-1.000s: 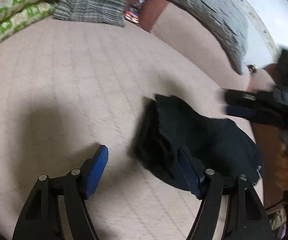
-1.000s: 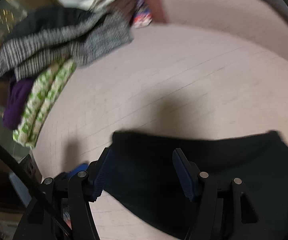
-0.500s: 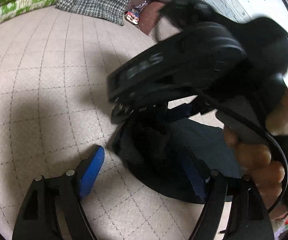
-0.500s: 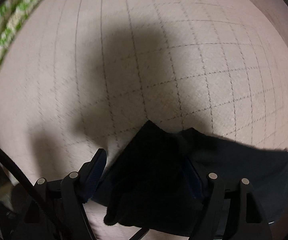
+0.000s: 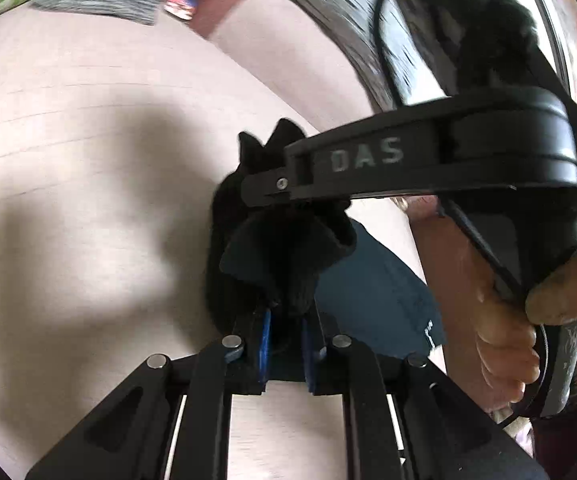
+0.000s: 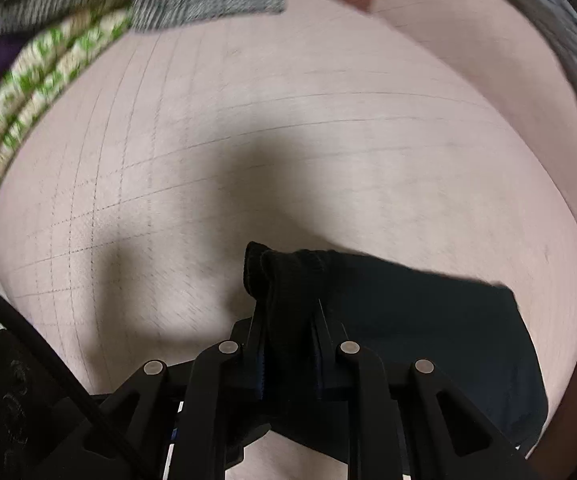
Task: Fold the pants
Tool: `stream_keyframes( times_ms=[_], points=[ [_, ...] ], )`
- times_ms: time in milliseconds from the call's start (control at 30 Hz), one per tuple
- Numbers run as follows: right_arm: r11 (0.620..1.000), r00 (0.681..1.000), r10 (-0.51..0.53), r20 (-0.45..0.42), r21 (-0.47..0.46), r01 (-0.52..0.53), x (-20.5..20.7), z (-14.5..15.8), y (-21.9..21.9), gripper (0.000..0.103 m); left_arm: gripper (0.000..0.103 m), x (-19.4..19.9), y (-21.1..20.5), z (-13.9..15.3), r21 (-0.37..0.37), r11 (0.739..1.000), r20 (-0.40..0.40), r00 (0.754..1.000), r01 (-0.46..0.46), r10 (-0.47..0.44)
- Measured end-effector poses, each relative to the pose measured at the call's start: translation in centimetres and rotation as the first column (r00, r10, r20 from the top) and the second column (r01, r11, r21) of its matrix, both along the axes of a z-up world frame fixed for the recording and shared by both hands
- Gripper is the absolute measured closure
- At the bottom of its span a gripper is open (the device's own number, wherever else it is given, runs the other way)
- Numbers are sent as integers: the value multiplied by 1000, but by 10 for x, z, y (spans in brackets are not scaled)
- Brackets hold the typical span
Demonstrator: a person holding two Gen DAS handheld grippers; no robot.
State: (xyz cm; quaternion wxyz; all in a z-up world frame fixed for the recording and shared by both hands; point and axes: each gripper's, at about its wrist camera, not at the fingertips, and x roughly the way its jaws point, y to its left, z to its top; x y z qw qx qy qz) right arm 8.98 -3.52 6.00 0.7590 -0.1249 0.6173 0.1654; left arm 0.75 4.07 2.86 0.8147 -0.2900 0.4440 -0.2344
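Both jaws have just clamped down, left gripper (image 5: 286,340) and right gripper (image 6: 288,360) each pinching bunched cloth of the dark pants (image 6: 428,320) on the near-right bedspread (image 6: 248,120), already partly folded, more folding ahead.

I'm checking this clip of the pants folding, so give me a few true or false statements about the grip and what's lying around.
1. The left hand-held gripper is shut on the dark pants. True.
2. The right hand-held gripper stands wide open above bare cover. False: it pinches a bunched fold of the pants.
3. The pants lie on a pale quilted bed cover. True.
4. The green patterned cloth lies on top of the pants. False: it sits apart at the cover's far left edge.
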Motion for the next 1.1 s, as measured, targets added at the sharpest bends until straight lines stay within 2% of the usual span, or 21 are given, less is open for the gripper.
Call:
stream_keyframes(
  times_ms=[100, 167, 267, 367, 400, 433, 467, 533, 567, 633, 667, 733, 767, 833, 867, 900, 967, 1000, 1033, 1067, 1100],
  points=[
    [995, 996, -89, 17, 54, 88, -9, 4, -65, 85, 90, 5, -40, 3, -19, 998, -29, 997, 65, -66],
    [982, 988, -157, 12, 104, 155, -11, 2, -107, 85, 88, 9, -64, 4, 5, 995, -42, 994, 102, -101],
    [951, 965, -263, -8, 164, 261, -20, -13, -164, 85, 80, 1, -94, 7, 20, 986, -36, 985, 168, -167],
    [936, 946, -325, -1, 144, 322, -27, -35, -200, 80, 73, -12, -108, 8, 43, 977, -45, 978, 207, -205],
    [929, 936, -353, 7, 121, 349, -31, -44, -213, 70, 70, -18, -110, 8, 67, 975, -54, 976, 214, -211],
    [922, 926, -377, 22, 100, 373, -34, -48, -224, 53, 69, -22, -109, 8, 82, 973, -58, 976, 216, -212],
    [911, 914, -403, 40, 111, 396, -38, -50, -235, 45, 68, -26, -109, 8, 92, 972, -60, 975, 217, -212],
    [885, 891, -450, 67, 164, 435, -51, -43, -259, 42, 66, -12, -101, 16, 118, 970, -60, 977, 213, -207],
    [869, 872, -481, 94, 185, 460, -61, -35, -271, 44, 64, -13, -96, 18, 129, 970, -55, 979, 204, -199],
    [852, 847, -510, 149, 226, 473, -73, -20, -282, 60, 62, -15, -92, 20, 160, 971, -46, 984, 179, -173],
    [838, 840, -519, 156, 286, 465, -81, -9, -287, 60, 59, -5, -95, 18, 173, 971, -45, 986, 167, -162],
    [814, 849, -512, 133, 391, 430, -86, 0, -281, 62, 59, 7, -97, 20, 192, 970, -61, 988, 153, -144],
    [790, 865, -490, 106, 474, 390, -88, 4, -276, 62, 59, 10, -86, 17, 180, 971, -61, 987, 159, -150],
    [740, 893, -449, 36, 574, 349, -83, 3, -271, 62, 57, 21, -95, 8, 155, 972, -65, 984, 175, -166],
    [700, 908, -418, -31, 627, 343, -74, -5, -265, 62, 57, 30, -103, -3, 156, 973, -92, 983, 170, -157],
    [681, 916, -395, -72, 646, 345, -67, -13, -259, 62, 57, 35, -108, -12, 161, 973, -120, 982, 165, -147],
    [676, 913, -372, -170, 624, 392, -50, -44, -250, 63, 59, 39, -112, -28, 164, 972, -152, 978, 166, -141],
    [699, 898, -397, -188, 572, 429, -48, -58, -250, 65, 60, 37, -113, -33, 166, 973, -147, 980, 159, -135],
    [727, 882, -439, -174, 508, 462, -49, -70, -256, 101, 60, 36, -114, -32, 166, 973, -139, 981, 158, -136],
    [721, 867, -473, -157, 497, 483, -53, -80, -266, 103, 60, 33, -115, -31, 175, 970, -135, 980, 166, -144],
    [672, 851, -497, -171, 545, 502, -57, -83, -278, 103, 60, 30, -114, -30, 185, 965, -124, 979, 185, -163]
  ],
)
